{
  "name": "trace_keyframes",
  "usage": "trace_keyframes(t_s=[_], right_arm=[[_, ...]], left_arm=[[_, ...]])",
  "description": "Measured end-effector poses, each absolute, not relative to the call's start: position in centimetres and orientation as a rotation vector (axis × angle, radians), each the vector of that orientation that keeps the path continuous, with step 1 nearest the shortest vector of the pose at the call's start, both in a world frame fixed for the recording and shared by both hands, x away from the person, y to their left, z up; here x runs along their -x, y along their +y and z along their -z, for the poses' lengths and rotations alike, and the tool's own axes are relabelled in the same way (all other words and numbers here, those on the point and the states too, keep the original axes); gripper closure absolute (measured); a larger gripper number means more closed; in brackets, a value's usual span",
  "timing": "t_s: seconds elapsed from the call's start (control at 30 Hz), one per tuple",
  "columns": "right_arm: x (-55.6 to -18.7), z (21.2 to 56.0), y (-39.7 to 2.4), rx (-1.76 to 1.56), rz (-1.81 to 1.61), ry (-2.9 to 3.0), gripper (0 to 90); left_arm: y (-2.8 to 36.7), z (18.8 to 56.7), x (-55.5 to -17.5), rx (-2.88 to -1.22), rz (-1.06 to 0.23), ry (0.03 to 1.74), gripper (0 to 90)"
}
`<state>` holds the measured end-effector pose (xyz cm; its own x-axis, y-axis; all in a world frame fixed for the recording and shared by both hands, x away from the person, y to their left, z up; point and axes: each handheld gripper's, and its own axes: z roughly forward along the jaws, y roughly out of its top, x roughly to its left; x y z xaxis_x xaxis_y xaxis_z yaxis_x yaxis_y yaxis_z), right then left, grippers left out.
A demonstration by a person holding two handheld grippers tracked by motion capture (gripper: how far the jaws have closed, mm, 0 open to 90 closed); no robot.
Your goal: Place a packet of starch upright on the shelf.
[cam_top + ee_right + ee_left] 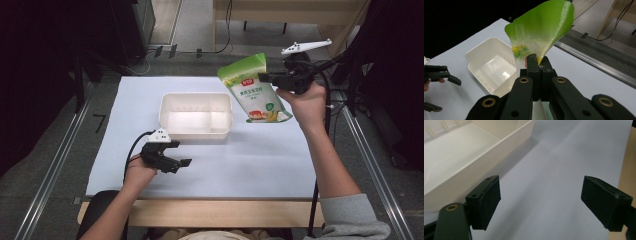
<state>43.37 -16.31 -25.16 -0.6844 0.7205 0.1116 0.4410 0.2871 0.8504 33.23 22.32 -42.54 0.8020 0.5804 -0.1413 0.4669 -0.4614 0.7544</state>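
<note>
The high view is looking forward and down from above the person's side of the worktop [200, 170], taking in the whole white surface, the white tub [196, 115] and both forearms. The left gripper view is sitting low and very near the worktop, looking along its own fingers [485, 202] past the tub's wall [486, 162]. The right gripper view is looking from higher up along its fingers [534, 67], across the green pouch [541, 27] to the tub [491, 67]. All three are sharing the tub.

White sheet [240, 165] spread over a wooden counter [210, 212]. Metal rails [50, 165] along both sides, grey floor [190, 20] and dark cables [227, 25] beyond the far edge.
</note>
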Motion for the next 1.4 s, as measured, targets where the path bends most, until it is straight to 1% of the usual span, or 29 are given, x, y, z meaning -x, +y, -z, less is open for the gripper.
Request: trace_keyframes(t_s=[0.43,0.67,0.87,1.07,1.4], right_arm=[[-44.4,22.5,-13.6,-1.0,-1.341,2.29,90.0],[-45.4,21.4,-10.9,-0.975,-1.322,2.312,90.0],[-46.2,21.5,-9.3,-0.975,-1.323,2.328,90.0],[-47.1,21.9,-6.3,-0.955,-1.293,2.365,90.0],[-48.2,22.4,-2.4,-0.936,-1.27,2.405,90.0]], left_arm=[[22.3,42.5,-33.2,-2.14,-0.165,0.769,16.7],[22.3,42.5,-33.2,-2.135,-0.167,0.77,16.7],[22.3,42.5,-33.2,-2.136,-0.165,0.771,16.7],[22.4,42.5,-33.2,-2.134,-0.17,0.774,16.7],[22.4,42.4,-33.2,-2.138,-0.168,0.771,16.7]])
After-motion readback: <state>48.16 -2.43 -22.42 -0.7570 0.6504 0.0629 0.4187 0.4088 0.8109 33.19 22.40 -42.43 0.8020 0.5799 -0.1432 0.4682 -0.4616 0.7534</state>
